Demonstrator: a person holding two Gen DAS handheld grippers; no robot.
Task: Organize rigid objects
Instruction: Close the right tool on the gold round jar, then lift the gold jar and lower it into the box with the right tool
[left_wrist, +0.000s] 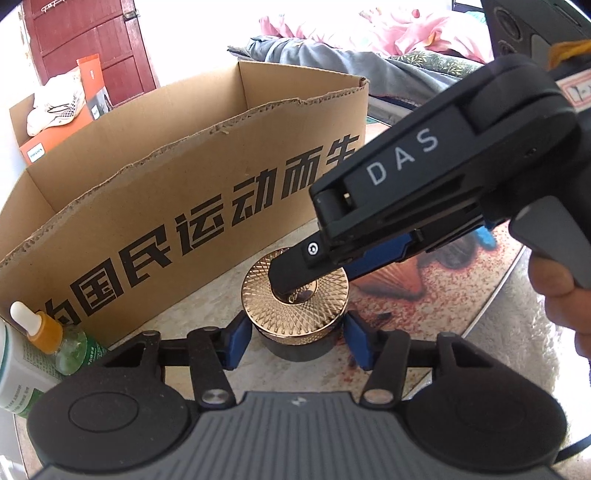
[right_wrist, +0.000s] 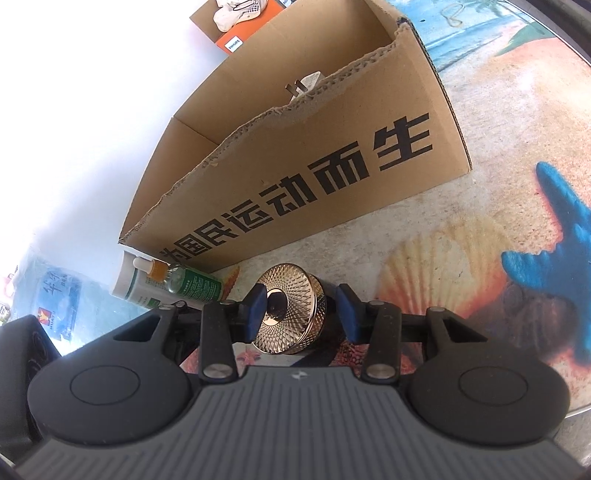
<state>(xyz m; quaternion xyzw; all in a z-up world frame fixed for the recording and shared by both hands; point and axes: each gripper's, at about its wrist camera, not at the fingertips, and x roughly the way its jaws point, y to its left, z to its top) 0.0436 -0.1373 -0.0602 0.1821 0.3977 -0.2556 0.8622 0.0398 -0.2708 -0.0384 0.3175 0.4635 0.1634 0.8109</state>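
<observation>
A round jar (left_wrist: 294, 314) with a gold, diamond-patterned lid and dark base stands on the table (right_wrist: 424, 214) before the cardboard box (left_wrist: 184, 192). The left gripper (left_wrist: 297, 338) brackets its base, pads apart from it; the right gripper (right_wrist: 301, 314) straddles the lid, contact unclear.

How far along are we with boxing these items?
Done: a white plug lies in the cardboard box. In hand: left gripper and right gripper flank the gold-lidded jar, neither clearly gripping. Left: dropper bottle and green tube beside the box.
</observation>
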